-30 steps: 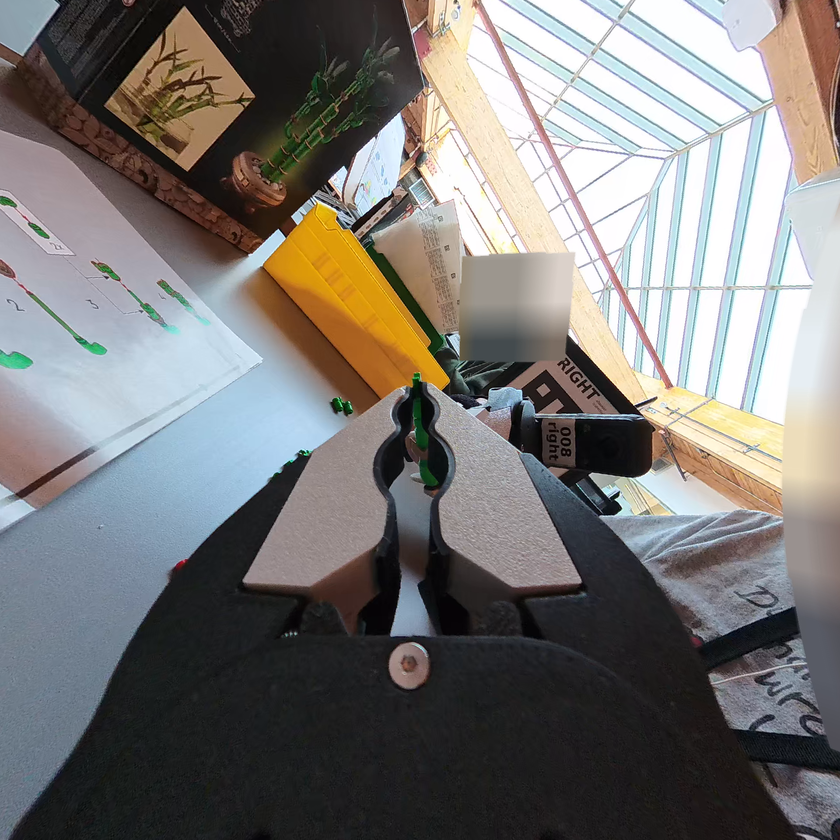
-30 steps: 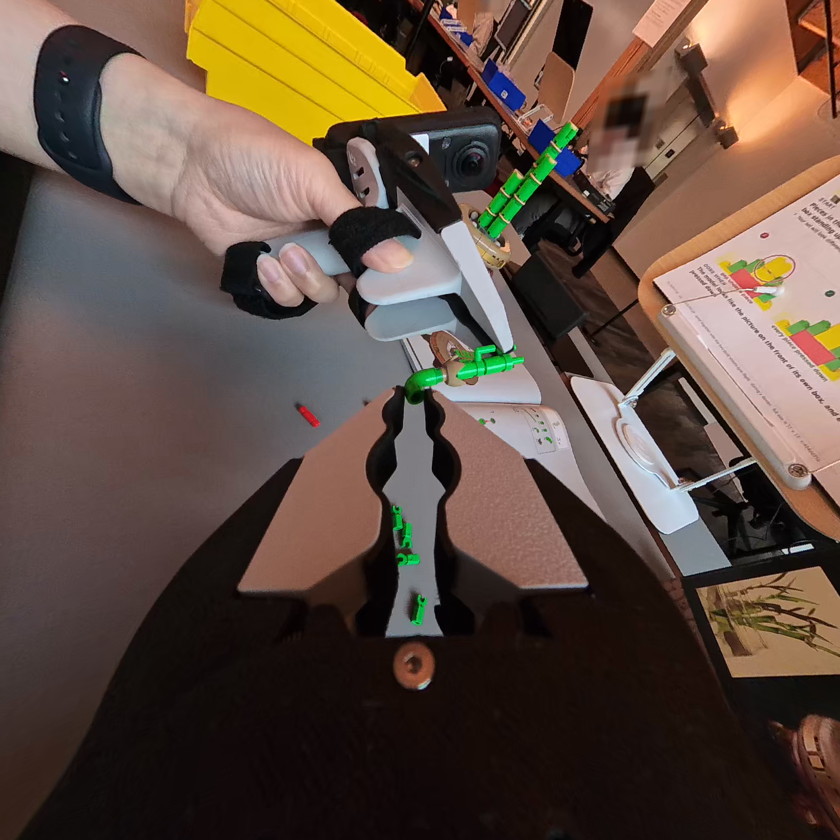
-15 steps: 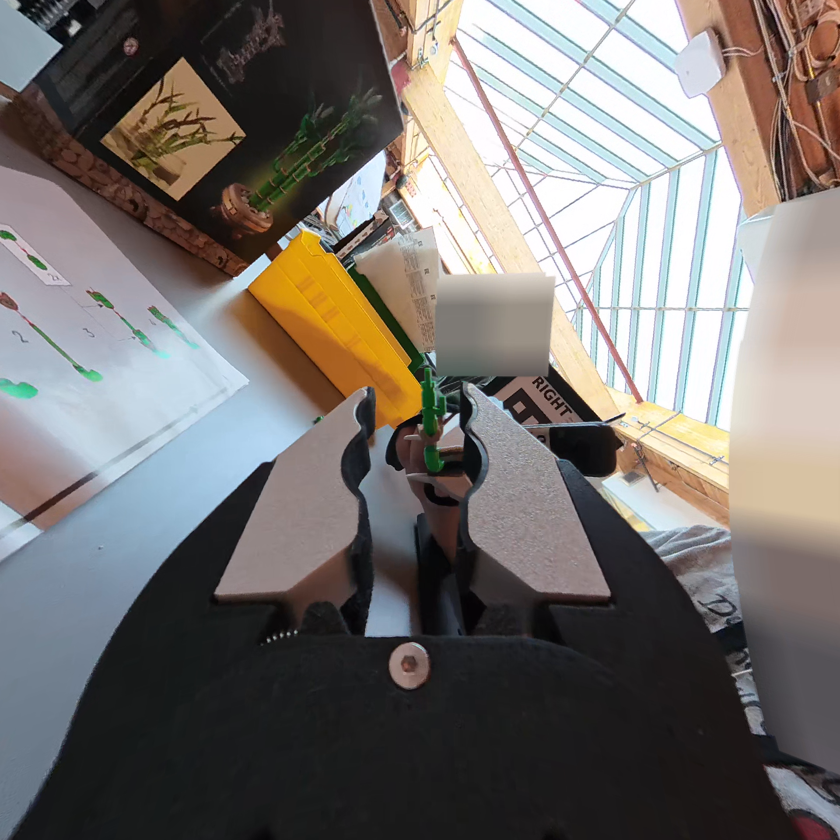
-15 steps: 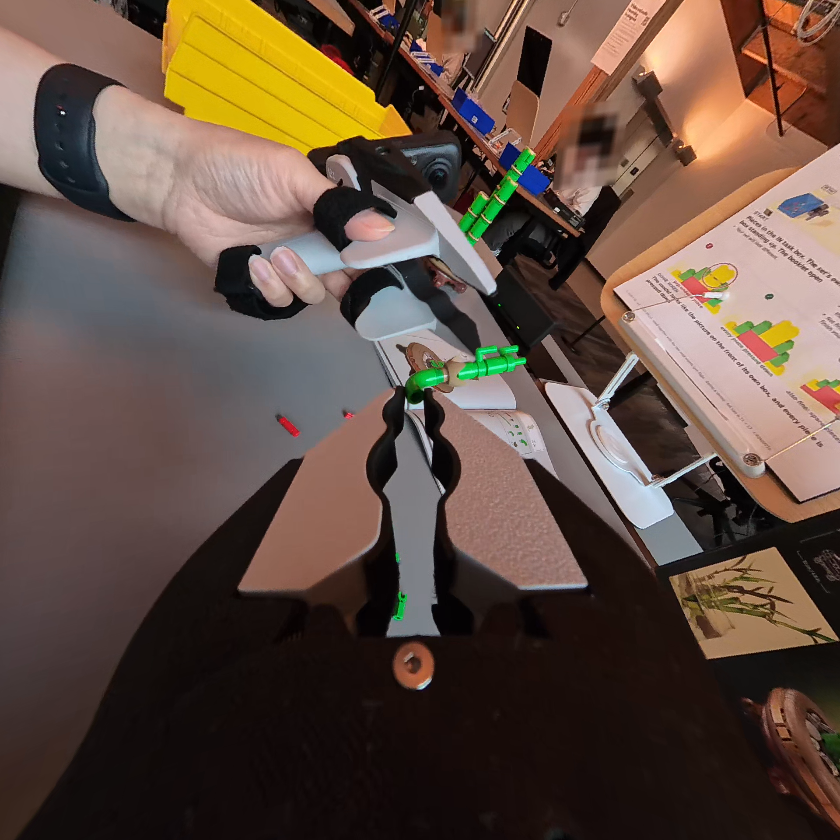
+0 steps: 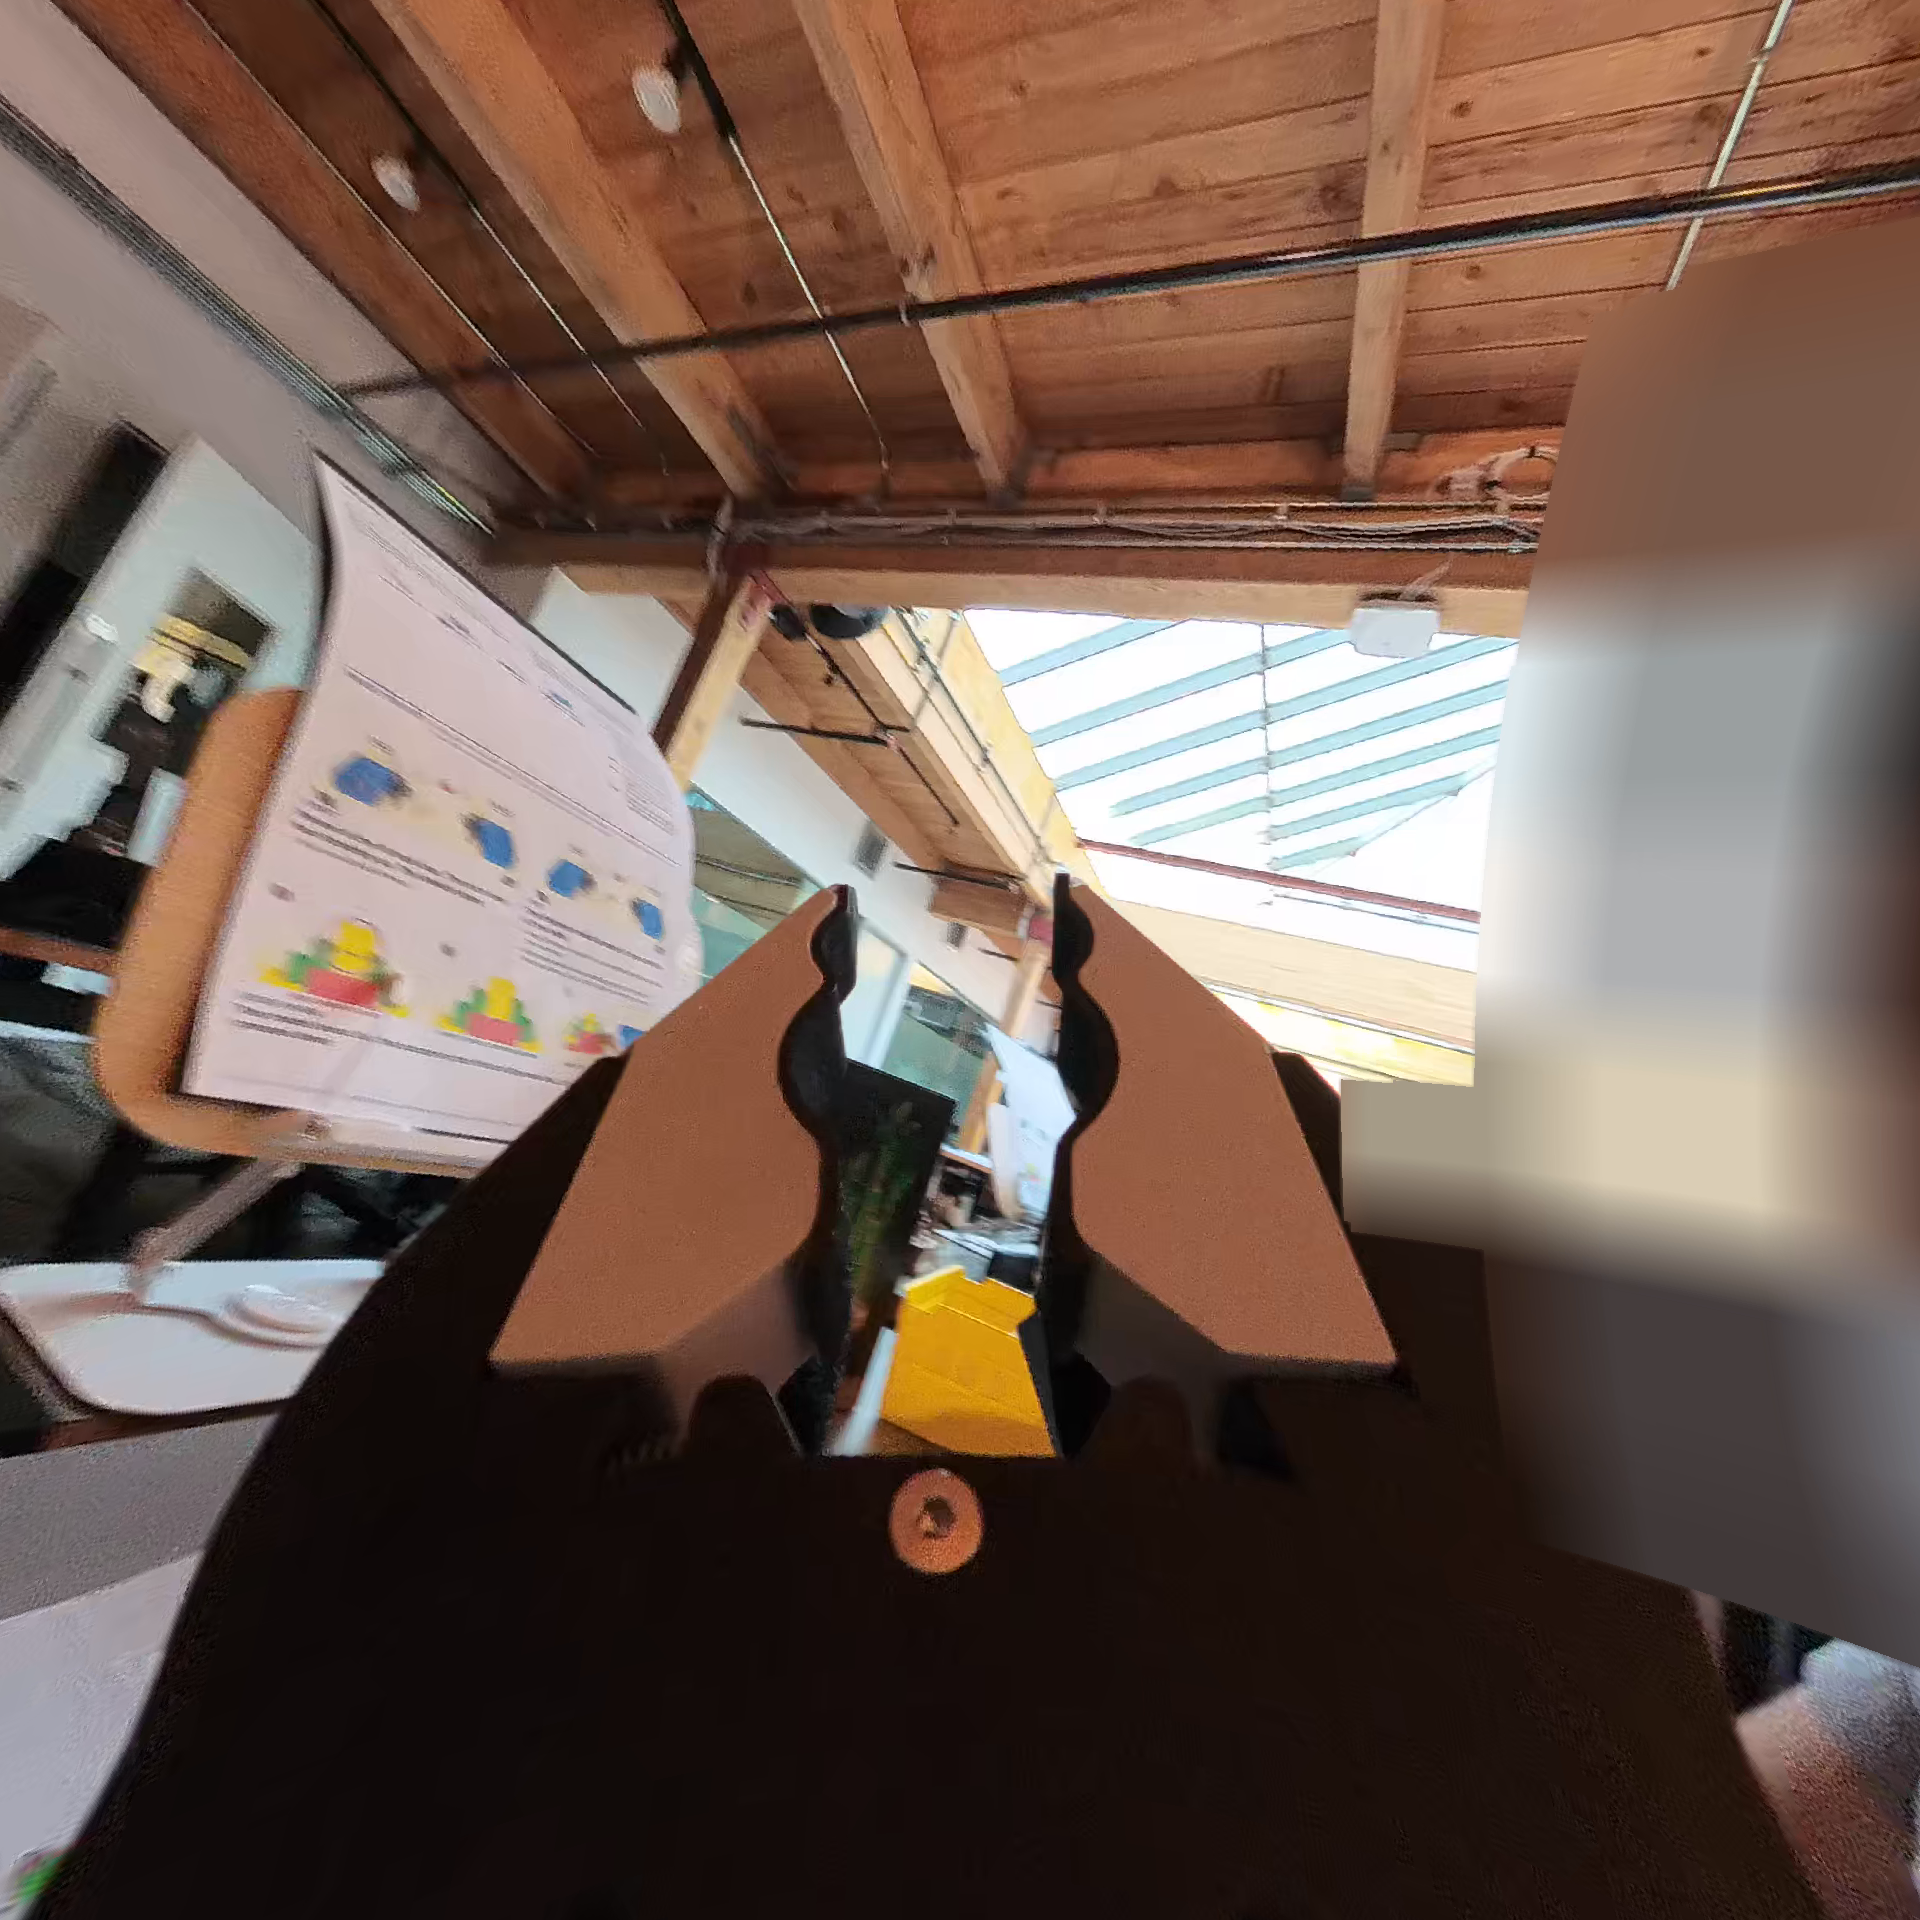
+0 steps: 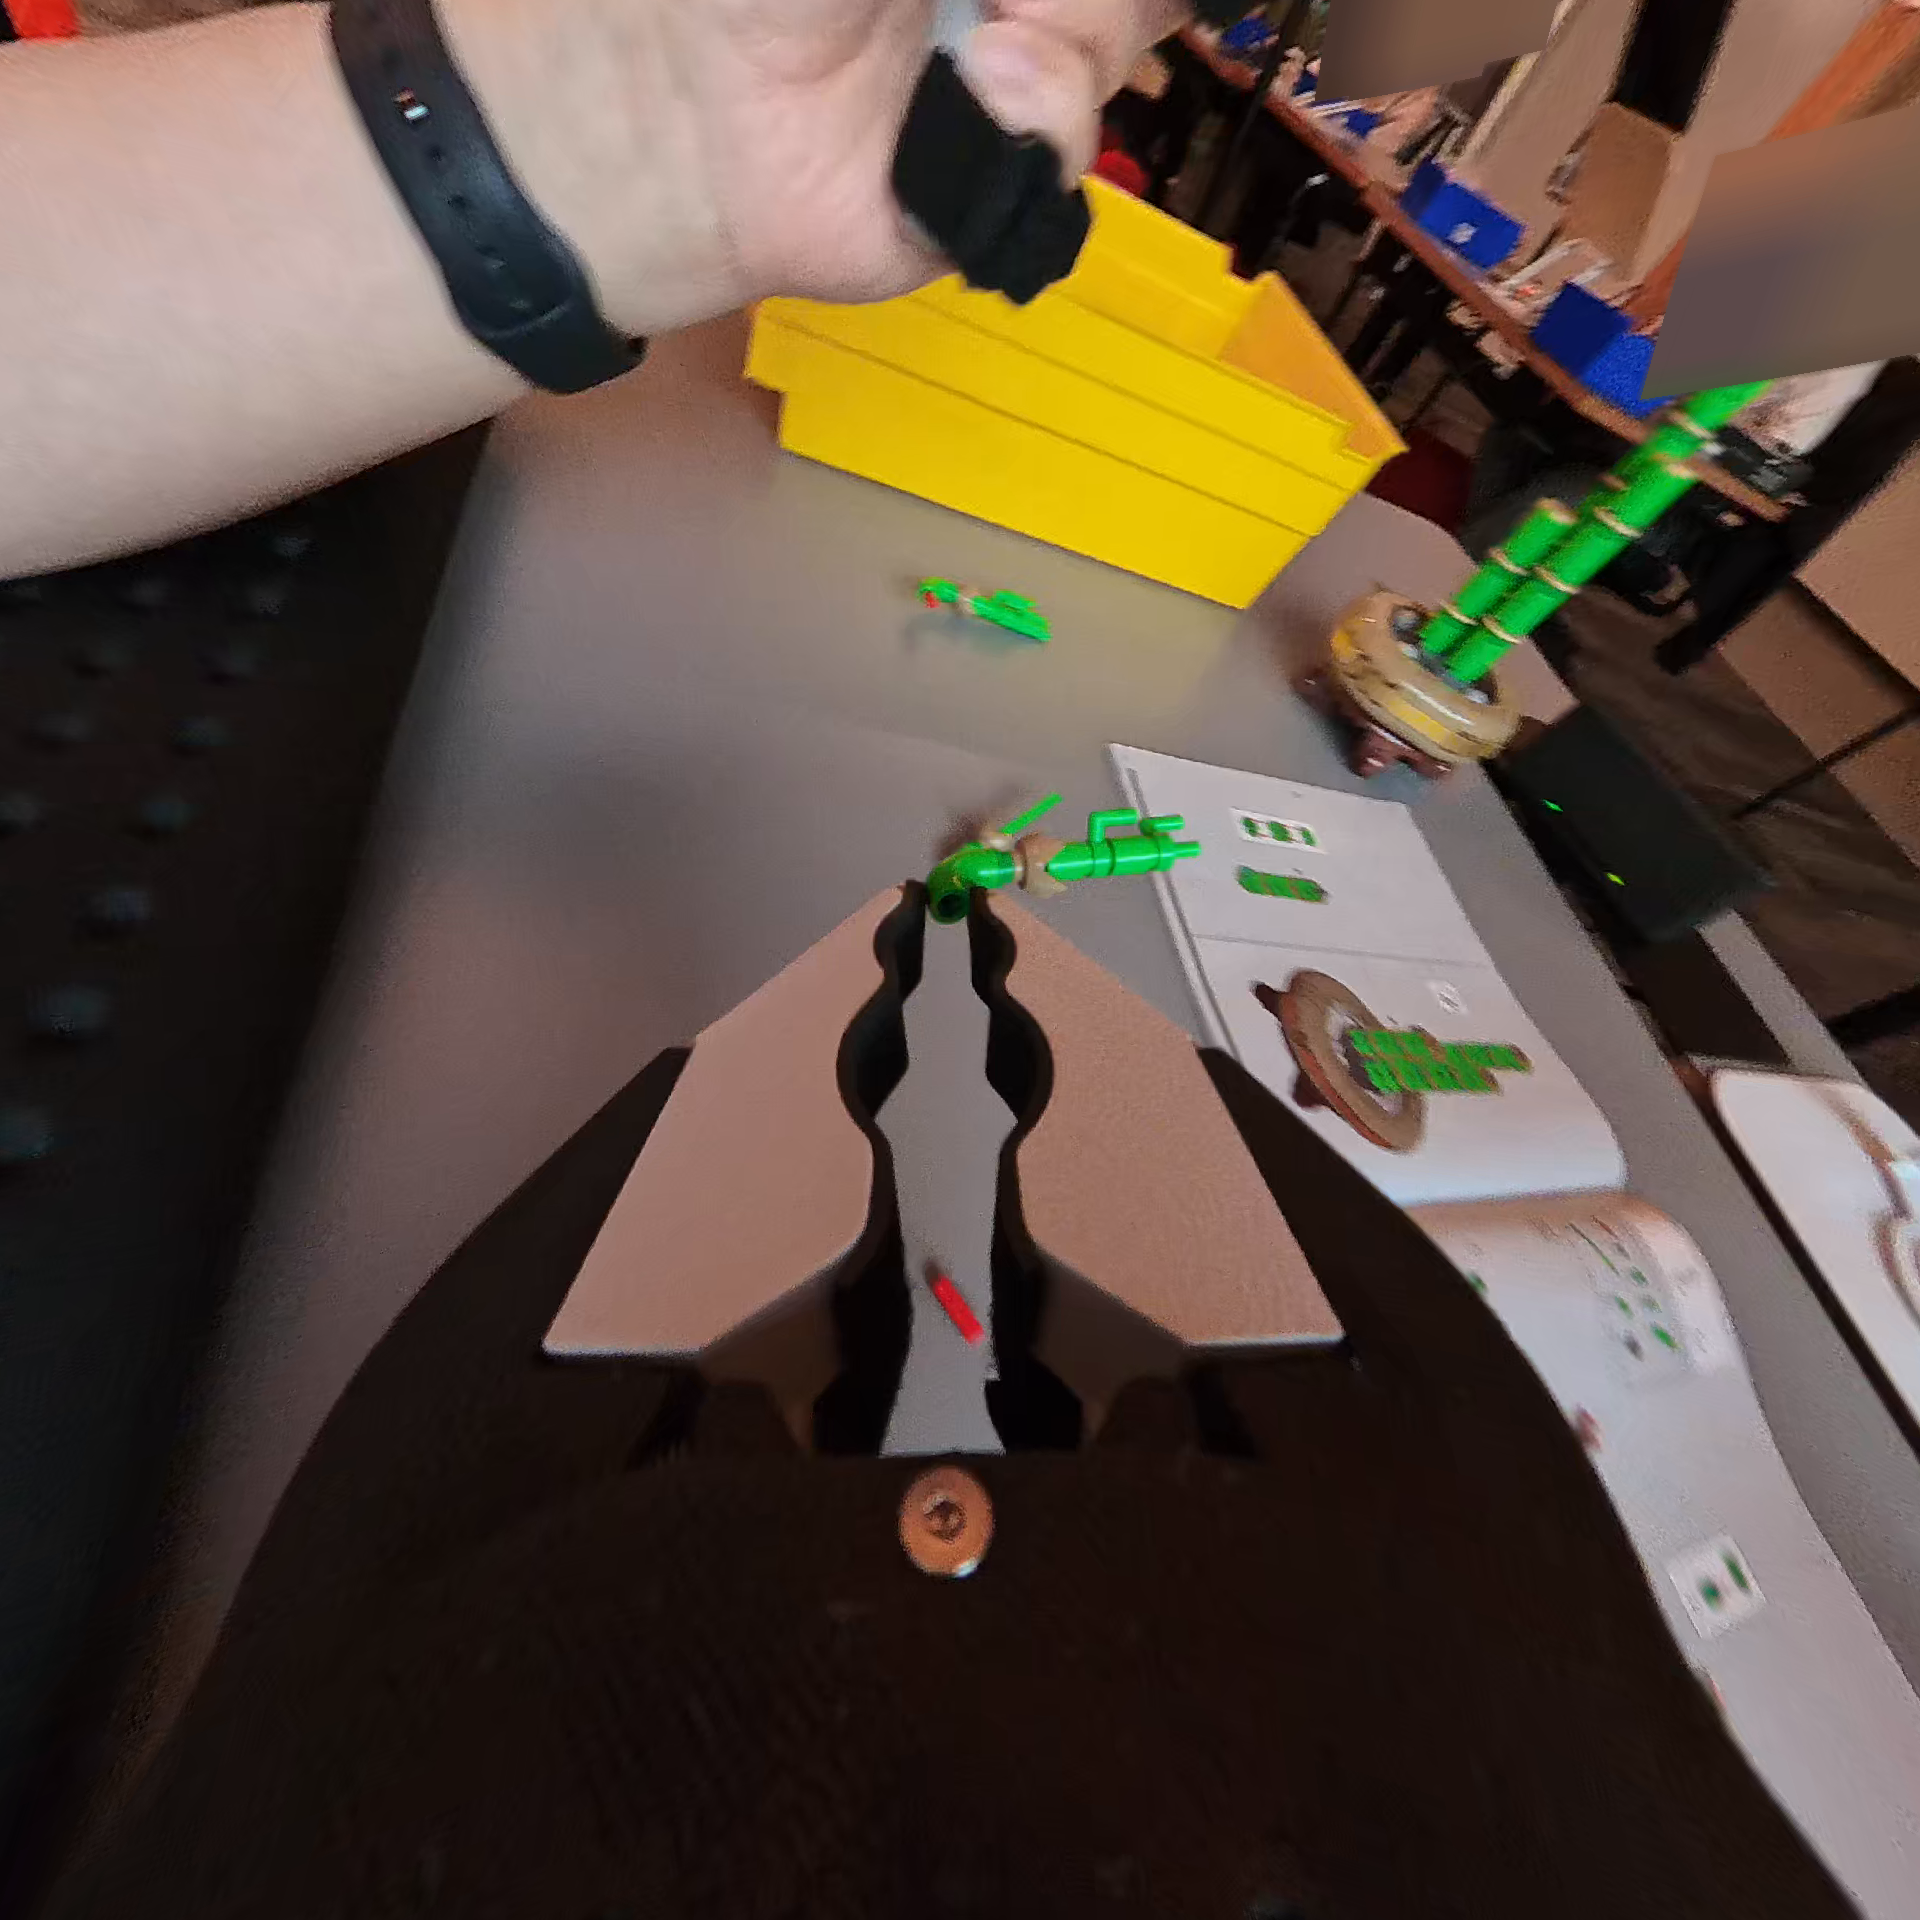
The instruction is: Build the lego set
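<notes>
My right gripper [image 6: 947, 902] is shut on the curved end of a green lego bamboo sprig [image 6: 1081, 857] with a tan ring, and holds it above the grey table [image 6: 644, 790]. The built bamboo stalks in their round tan and brown pot [image 6: 1423, 681] stand at the back right. Another small green sprig [image 6: 987, 606] lies on the table near the yellow bin. A red pin [image 6: 956, 1304] lies on the table below my right fingers. My left gripper [image 5: 954, 914] is open and empty, tilted up toward the ceiling.
A yellow bin [image 6: 1049, 416] stands at the back of the table and shows between my left fingers [image 5: 966, 1361]. The open instruction booklet [image 6: 1382, 997] lies at the right. A person's forearm with a black wristband [image 6: 468, 197] crosses the top left. An instruction sheet on a board [image 5: 436, 894] stands left. About 25 cm separates my left fingertips from my right. My left tips are about 35 cm from the red pin [image 6: 956, 1304], my right tips only 10 cm.
My left gripper has opened fully, let go of the sprig and swung up toward the ceiling. My right gripper still holds the sprig and now looks down across the table.
</notes>
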The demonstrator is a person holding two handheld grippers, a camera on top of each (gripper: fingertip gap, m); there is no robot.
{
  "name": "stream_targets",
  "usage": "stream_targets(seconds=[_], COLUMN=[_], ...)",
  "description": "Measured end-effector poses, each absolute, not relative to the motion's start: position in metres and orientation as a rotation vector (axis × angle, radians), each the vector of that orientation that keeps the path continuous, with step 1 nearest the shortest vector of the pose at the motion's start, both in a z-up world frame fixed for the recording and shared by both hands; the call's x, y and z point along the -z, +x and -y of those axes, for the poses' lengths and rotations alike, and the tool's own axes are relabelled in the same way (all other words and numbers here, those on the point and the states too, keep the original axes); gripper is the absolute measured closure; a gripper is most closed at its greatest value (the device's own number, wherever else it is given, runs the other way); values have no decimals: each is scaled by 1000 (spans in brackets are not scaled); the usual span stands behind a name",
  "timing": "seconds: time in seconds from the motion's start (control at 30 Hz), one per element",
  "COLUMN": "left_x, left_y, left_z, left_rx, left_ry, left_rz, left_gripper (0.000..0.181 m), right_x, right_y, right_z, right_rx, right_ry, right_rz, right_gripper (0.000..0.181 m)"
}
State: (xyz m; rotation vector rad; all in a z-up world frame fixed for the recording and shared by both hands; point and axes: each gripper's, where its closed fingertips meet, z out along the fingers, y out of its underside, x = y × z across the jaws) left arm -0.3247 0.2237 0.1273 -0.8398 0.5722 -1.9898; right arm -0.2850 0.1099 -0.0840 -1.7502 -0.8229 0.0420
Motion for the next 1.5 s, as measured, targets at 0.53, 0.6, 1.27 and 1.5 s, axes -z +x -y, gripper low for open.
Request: stream_targets(seconds=[0.53, 0.6, 1.27, 1.5], left_x=[-108, -106, -93, -92], left_y=[-344, -340, -307, -307], left_z=[-271, -268, -245, -246], left_rx=[1983, 2010, 2117, 2124], left_ry=[-952, -958, -1061, -1063], left_rz=[-518, -529, -668, -664], left_gripper=[150, 149, 149, 150], right_x=[142, 143, 162, 154], right_y=[-322, -309, -276, -273], right_z=[-126, -121, -150, -150], right_rx=[-159, -188, -293, -254], right_ry=[-1951, -1978, -2131, -2124], right_rz=[1043, 1003, 969, 937], right_gripper=[174, 174, 173, 159])
